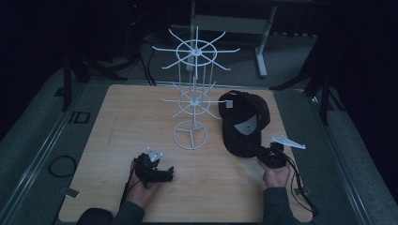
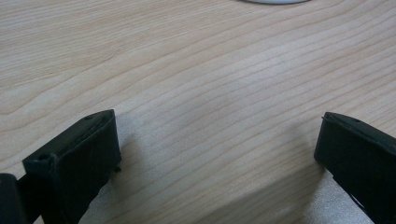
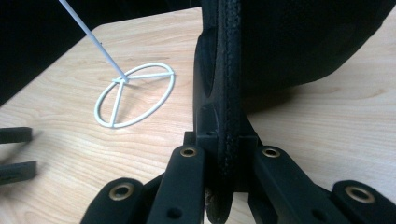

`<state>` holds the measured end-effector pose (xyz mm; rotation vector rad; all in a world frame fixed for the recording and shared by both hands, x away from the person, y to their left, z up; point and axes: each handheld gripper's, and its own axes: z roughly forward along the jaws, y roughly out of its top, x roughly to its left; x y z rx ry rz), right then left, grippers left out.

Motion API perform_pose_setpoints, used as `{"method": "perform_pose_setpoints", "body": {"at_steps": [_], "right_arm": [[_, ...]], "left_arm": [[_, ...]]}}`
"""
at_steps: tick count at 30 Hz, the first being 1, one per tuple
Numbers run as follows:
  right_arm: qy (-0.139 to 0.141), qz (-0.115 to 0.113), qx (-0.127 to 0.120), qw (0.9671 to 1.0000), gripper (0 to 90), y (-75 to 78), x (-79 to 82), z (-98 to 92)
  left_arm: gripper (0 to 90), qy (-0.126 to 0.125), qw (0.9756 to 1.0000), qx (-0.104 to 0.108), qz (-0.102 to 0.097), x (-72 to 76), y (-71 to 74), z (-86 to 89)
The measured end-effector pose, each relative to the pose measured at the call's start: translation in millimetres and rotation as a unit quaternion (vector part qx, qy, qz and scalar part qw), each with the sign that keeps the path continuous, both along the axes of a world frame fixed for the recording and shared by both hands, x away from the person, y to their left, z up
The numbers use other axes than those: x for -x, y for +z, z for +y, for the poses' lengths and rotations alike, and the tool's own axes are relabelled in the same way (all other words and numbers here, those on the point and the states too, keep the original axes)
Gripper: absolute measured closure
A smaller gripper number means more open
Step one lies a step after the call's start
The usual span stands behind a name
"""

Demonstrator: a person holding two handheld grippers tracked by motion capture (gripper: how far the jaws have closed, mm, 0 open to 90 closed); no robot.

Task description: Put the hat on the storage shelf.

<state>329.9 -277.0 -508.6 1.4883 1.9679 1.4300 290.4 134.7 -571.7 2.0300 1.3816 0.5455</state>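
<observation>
A black cap (image 1: 244, 119) with a grey underside to its brim lies on the wooden table (image 1: 122, 131), right of the white wire display stand (image 1: 193, 101). My right gripper (image 1: 256, 150) is shut on the cap's brim edge (image 3: 229, 93), which runs upright between its jaws in the right gripper view. Low over the table at the front left, my left gripper (image 1: 170, 173) is open; in the left gripper view its fingers (image 2: 74, 158) stand wide apart over bare wood with nothing between them.
The stand's round base (image 3: 135, 93) rests on the table just left of the cap; its arms spread out in two tiers above. A dark floor and a metal frame (image 1: 260, 42) lie beyond the table's far edge.
</observation>
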Motion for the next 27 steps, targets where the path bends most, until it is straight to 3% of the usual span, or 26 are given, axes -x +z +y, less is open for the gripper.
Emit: {"method": "perform_pose_setpoints", "body": {"at_steps": [3, 10, 11, 17, 27], "right_arm": [[-0.012, -0.018, 0.027, 0.9994, 86.5, 3.7, 3.5, 4.9], [-0.011, -0.044, 0.059, 0.9973, 86.6, 8.7, 7.7, 9.5], [-0.015, -0.05, 0.073, 0.996, 86.6, 10.3, 8.8, 11.8], [-0.022, -0.065, 0.102, 0.9924, 86.6, 14.6, 12.2, 16.8], [-0.032, -0.082, 0.124, 0.9884, 86.6, 21.4, 16.3, 20.4]], "left_arm": [[0.2, 0.001, 1.0, 0.001, 0.0, 0.0, -0.1, -0.2], [0.2, 0.0, 1.0, 0.001, 0.0, 0.0, -0.1, -0.1], [0.2, 0.0, 1.0, 0.0, 0.0, 0.0, -0.1, -0.1], [0.1, 0.0, 1.0, 0.0, 0.0, 0.0, 0.0, -0.1], [0.2, 0.0, 1.0, 0.0, -0.001, -0.1, 0.0, 0.1]]}}
